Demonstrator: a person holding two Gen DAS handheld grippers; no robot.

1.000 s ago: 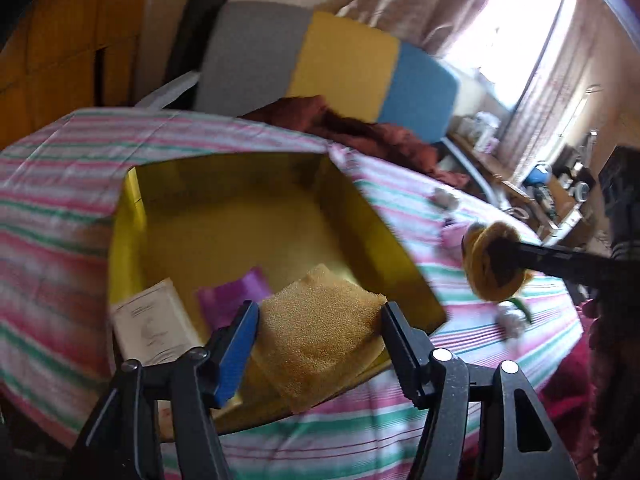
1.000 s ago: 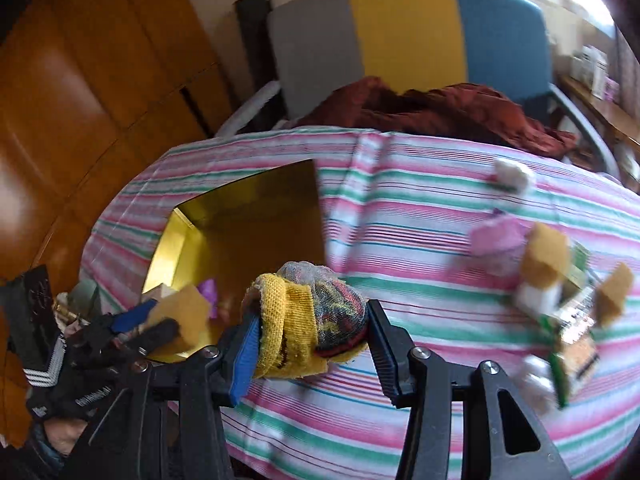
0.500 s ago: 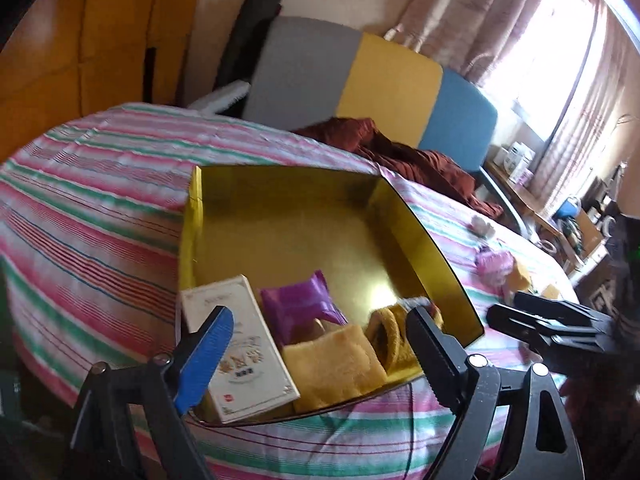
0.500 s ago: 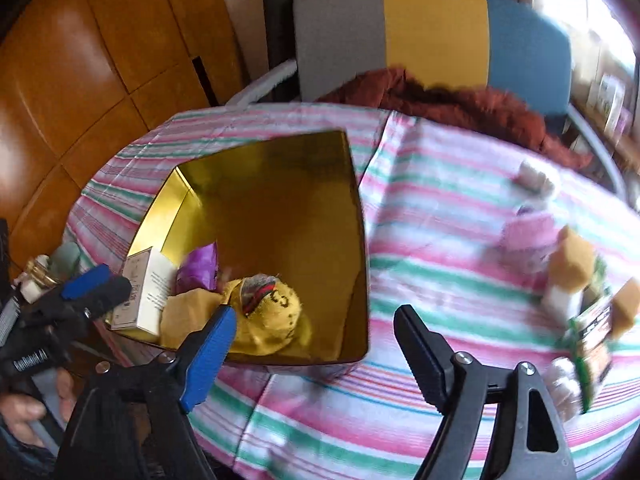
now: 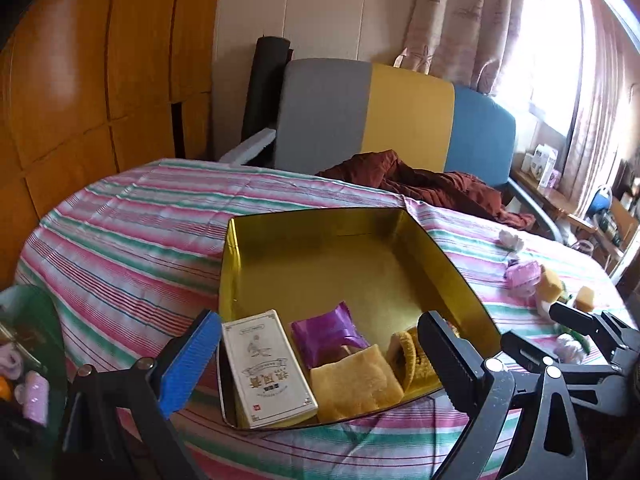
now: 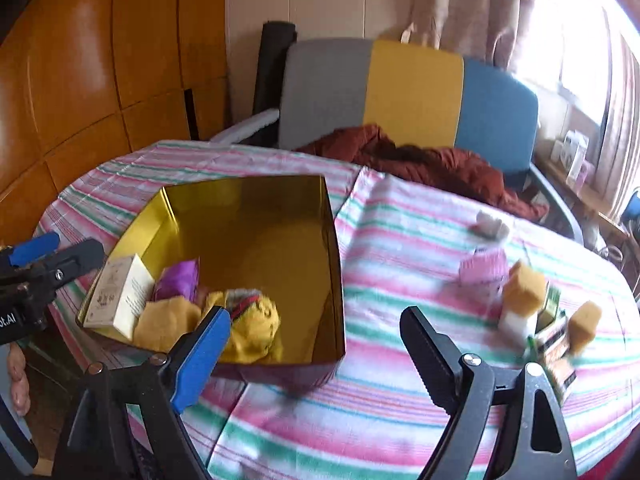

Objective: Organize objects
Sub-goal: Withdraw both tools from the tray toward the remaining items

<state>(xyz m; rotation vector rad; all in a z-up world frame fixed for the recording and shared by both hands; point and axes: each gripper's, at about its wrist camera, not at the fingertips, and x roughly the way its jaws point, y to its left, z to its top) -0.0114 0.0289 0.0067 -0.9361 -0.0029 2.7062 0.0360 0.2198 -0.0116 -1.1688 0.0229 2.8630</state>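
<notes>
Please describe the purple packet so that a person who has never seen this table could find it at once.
On the striped tablecloth stands an open gold box. At its near end, the purple packet lies between the white carton and the yellow sponge. It alone is shiny, crinkled purple foil.

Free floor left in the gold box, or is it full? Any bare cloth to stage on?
Gold box: far half bare; near end crowded with white carton, purple packet, sponge, yellow pouch. Bare tablecloth left of the box. Right side cluttered around the pink item.
</notes>
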